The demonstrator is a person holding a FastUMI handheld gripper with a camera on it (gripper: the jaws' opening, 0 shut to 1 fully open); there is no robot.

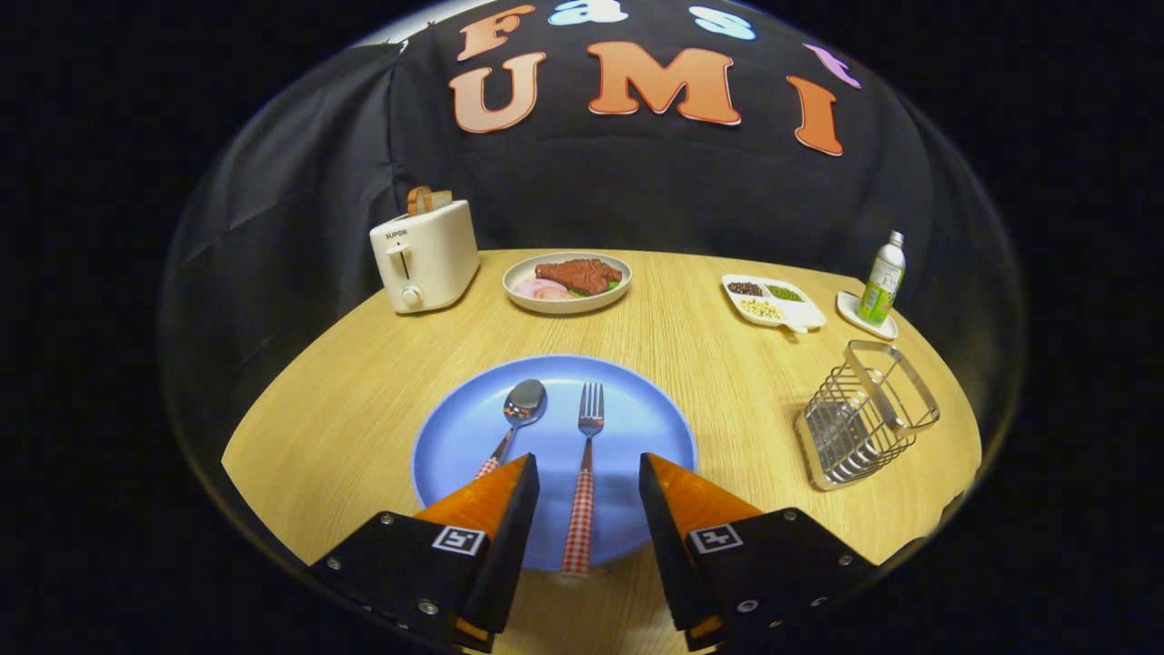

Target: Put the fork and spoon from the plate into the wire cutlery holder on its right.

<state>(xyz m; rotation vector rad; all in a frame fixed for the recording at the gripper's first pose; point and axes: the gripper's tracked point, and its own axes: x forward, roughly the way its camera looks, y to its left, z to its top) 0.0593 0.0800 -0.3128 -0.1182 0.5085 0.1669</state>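
Observation:
A blue plate [637, 428] lies on the wooden table just ahead of my fingers. On it rest a spoon [518, 414] and a fork [587, 455], both with red checked handles pointing toward me. My gripper [587, 468] is open and hovers above the plate's near edge. The fork's handle runs through the gap between the fingers without touching them; the spoon's handle disappears behind the left finger [496, 509]. The wire cutlery holder [864, 418] stands to the right of the plate, with nothing visible inside.
Beyond the plate sit a white toaster [426, 256] with bread, a plate of meat and vegetables [567, 282], a divided white dish of beans [773, 302] and a green bottle [882, 277] on a small saucer. Black cloth walls the booth behind the round table.

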